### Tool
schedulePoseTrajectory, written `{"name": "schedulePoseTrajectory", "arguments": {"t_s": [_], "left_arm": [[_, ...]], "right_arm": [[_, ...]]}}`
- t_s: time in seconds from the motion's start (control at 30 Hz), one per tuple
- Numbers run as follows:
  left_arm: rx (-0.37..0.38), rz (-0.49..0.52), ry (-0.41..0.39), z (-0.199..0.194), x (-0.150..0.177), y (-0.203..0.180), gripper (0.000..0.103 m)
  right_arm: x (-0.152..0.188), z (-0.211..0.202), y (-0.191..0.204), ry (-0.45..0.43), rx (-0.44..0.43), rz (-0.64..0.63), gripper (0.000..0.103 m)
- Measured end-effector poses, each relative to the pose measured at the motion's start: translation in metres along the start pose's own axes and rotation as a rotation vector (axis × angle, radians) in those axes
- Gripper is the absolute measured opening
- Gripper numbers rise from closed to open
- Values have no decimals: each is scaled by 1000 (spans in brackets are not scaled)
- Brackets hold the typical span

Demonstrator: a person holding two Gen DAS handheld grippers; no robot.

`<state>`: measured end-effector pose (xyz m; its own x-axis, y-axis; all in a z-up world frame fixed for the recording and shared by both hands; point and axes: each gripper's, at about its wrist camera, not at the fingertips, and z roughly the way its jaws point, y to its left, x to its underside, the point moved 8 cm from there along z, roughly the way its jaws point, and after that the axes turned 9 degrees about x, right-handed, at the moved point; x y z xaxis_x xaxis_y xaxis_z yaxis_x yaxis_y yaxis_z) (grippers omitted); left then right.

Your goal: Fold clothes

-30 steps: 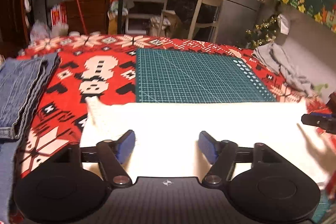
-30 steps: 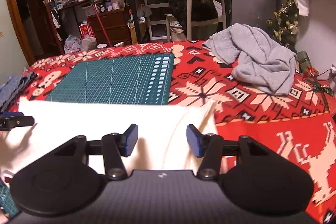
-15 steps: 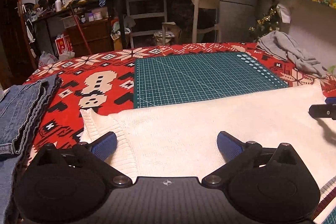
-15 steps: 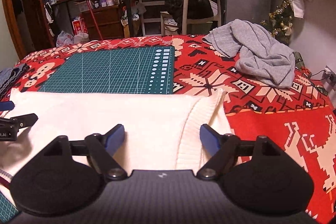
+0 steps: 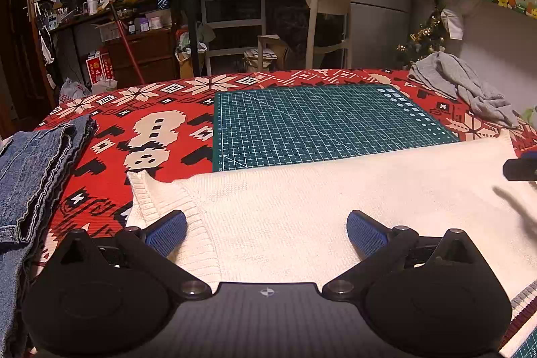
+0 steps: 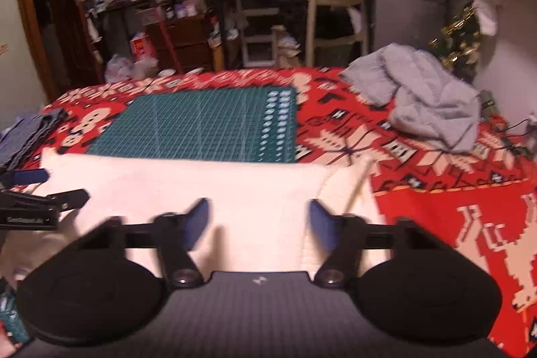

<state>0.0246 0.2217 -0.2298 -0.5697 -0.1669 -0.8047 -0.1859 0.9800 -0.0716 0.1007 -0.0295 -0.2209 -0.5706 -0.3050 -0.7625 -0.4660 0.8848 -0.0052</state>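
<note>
The white knitted sweater (image 5: 335,207) lies flat on the red patterned cloth (image 5: 151,123), overlapping the green gridded cutting mat (image 5: 319,123) (near edge). Left tool (image 5: 266,232) and right tool (image 6: 258,222): fingers apart, holding nothing, above the sweater.

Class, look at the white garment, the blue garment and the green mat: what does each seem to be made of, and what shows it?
White sweater: knitted yarn, probably wool or cotton; ribbed edges, matte.
Jeans: denim; faded blue weave, stitched hems.
Mat: likely vinyl or rubber; flat, printed grid, slight sheen.
</note>
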Motion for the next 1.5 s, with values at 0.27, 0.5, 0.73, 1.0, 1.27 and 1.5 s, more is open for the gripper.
{"name": "schedulePoseTrajectory", "arguments": {"t_s": [0.27, 0.5, 0.73, 1.0, 1.27, 1.5], "left_arm": [[0, 0, 0, 0, 0, 0, 103], [0, 0, 0, 0, 0, 0, 103], [0, 0, 0, 0, 0, 0, 103], [0, 0, 0, 0, 0, 0, 103], [0, 0, 0, 0, 0, 0, 103], [0, 0, 0, 0, 0, 0, 103]], "right_arm": [[23, -9, -9, 68, -7, -16, 20], [33, -51, -21, 63, -30, 19, 20], [-13, -34, 10, 23, -93, 4, 20], [-8, 12, 53, 100, -149, -19, 14], [1, -8, 57, 83, -143, -91, 13], [-19, -25, 66, 48, -162, -106, 13]]}}
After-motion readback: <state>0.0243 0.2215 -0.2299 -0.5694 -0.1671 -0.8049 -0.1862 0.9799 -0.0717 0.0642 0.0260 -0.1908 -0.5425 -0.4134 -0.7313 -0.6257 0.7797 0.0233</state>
